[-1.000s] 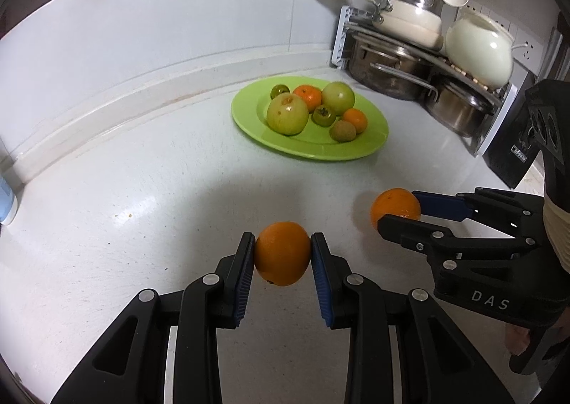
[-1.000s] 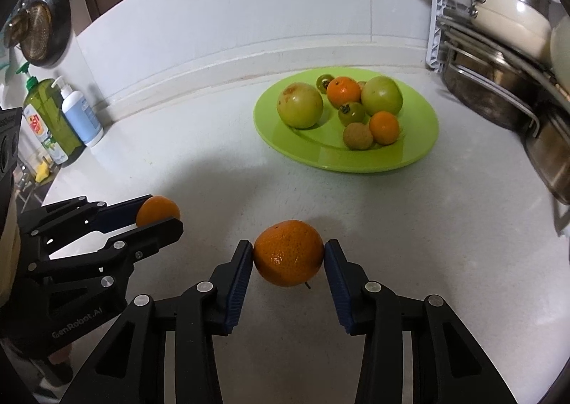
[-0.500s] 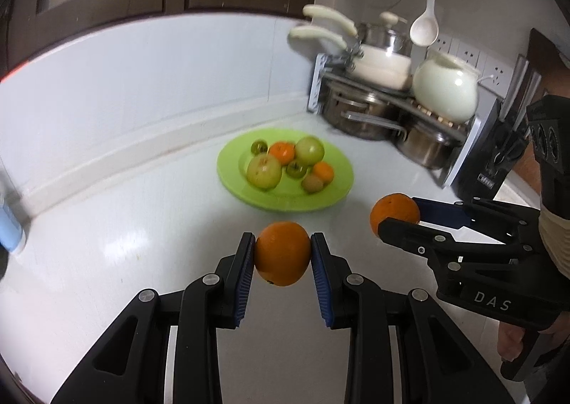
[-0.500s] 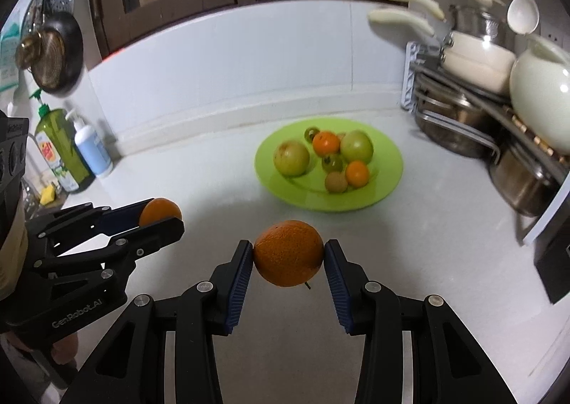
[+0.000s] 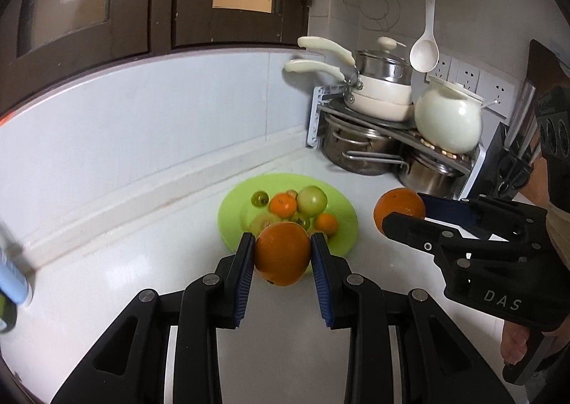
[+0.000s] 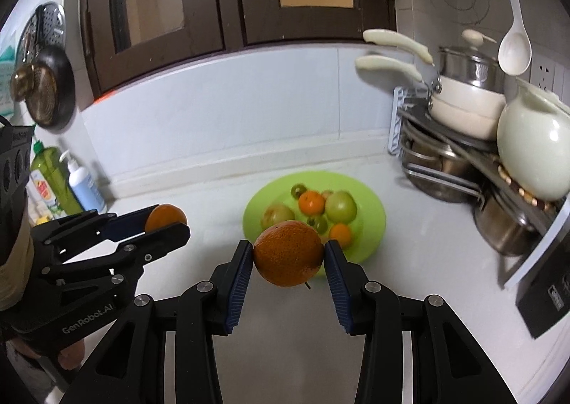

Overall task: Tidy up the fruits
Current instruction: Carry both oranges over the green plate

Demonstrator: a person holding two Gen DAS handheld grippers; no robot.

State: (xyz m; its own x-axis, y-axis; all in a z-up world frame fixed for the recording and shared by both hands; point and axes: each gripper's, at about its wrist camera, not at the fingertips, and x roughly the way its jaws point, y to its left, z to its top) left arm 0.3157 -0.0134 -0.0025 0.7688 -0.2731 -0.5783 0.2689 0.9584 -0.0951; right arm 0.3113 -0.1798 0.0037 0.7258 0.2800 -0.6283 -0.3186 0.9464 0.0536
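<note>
My left gripper (image 5: 283,254) is shut on a smooth orange (image 5: 283,252), held in the air over the white counter (image 5: 149,251). My right gripper (image 6: 288,254) is shut on a larger, rougher orange (image 6: 288,252), also lifted. Each gripper shows in the other's view: the right gripper (image 5: 402,211) with its orange (image 5: 399,206) at the right, the left gripper (image 6: 167,220) with its orange (image 6: 165,217) at the left. Beyond both lies a green plate (image 5: 231,204) (image 6: 374,208) holding several fruits: green apples, small oranges, green tomatoes.
A metal rack with steel pots (image 5: 359,151), white pans (image 5: 381,98) and a white pot (image 5: 447,119) fills the back right corner. Soap bottles (image 6: 67,183) stand at the left by the wall. A dark appliance (image 6: 548,293) sits at the right. Dark cabinets hang above.
Both grippers have risen with their oranges and tilted up. The plate now looks smaller and farther, and the cabinets and wall hooks have come into view.
</note>
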